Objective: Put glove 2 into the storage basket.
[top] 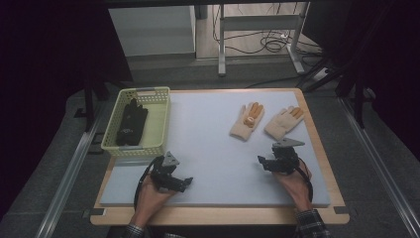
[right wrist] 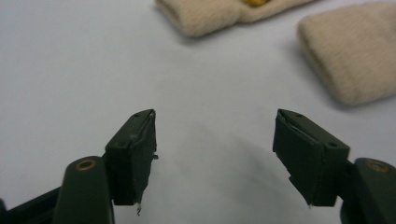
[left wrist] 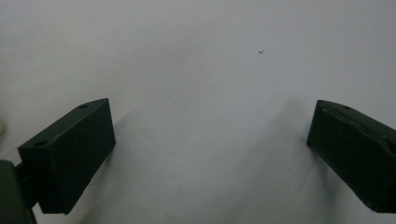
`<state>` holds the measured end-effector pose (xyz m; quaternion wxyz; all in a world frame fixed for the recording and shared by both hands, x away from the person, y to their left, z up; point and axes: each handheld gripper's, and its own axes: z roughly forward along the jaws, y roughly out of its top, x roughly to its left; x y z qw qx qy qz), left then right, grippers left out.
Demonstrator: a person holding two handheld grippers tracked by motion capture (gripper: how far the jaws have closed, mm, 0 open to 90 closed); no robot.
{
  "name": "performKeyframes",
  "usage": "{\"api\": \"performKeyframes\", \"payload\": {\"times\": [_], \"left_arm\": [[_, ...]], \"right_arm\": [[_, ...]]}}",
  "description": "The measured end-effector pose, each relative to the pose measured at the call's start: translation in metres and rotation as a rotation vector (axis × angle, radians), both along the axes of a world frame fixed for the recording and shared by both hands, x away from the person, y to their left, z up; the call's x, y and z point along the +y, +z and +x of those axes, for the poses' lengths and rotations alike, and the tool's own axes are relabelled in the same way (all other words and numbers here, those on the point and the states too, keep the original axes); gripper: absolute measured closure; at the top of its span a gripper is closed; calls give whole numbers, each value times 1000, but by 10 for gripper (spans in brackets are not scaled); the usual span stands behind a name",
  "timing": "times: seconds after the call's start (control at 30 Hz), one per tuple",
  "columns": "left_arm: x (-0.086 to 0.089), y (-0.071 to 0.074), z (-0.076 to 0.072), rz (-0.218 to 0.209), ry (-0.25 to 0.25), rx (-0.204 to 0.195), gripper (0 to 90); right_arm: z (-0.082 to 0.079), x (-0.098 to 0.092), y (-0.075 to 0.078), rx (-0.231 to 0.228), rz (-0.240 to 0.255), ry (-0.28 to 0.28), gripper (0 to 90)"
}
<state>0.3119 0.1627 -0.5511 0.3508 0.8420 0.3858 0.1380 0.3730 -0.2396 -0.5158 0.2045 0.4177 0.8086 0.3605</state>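
Two beige knit gloves with orange fingertips lie side by side on the pale mat [top: 213, 148] at the back right: one glove [top: 246, 120] and, to its right, the other glove [top: 283, 122]. My right gripper [top: 274, 154] sits just in front of them, held low over the mat. In the right gripper view its jaws [right wrist: 215, 135] stand open on bare mat, with the two glove cuffs [right wrist: 205, 14] [right wrist: 350, 56] ahead. My left gripper [top: 178, 174] rests near the mat's front left. Its jaws [left wrist: 210, 135] are wide open over bare mat.
A yellow-green plastic basket [top: 143, 91] stands at the table's back left with black gloves [top: 131, 124] inside. The mat covers a wooden table top [top: 327, 163]. Metal rails run along both sides, and a frame with cables stands behind.
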Motion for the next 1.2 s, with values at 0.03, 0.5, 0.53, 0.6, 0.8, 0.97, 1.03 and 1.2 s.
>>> {"api": "performKeyframes", "payload": {"times": [0.03, 0.5, 0.53, 0.6, 0.8, 0.97, 1.03, 1.2], "left_arm": [[0, 0, 0, 0, 0, 0, 13], [0, 0, 0, 2, -2, 0, 14], [0, 0, 0, 2, -2, 0, 14], [0, 0, 0, 1, -1, 0, 14], [0, 0, 0, 4, -4, 2, 14], [1, 0, 0, 6, -6, 0, 14], [1, 0, 0, 6, -6, 0, 14], [1, 0, 0, 6, -6, 0, 15]], "right_arm": [[3, -1, 2, 3, 5, -6, 337], [55, -36, 22, -23, -7, -120, 572], [59, -37, 24, -24, -15, -126, 572], [70, -40, 26, -32, -27, -143, 563], [99, -44, 24, -35, -23, -187, 433], [122, -48, 17, -36, -23, -244, 298], [131, -50, 13, -27, -24, -259, 281], [144, -50, 0, -6, -52, -281, 339]]}}
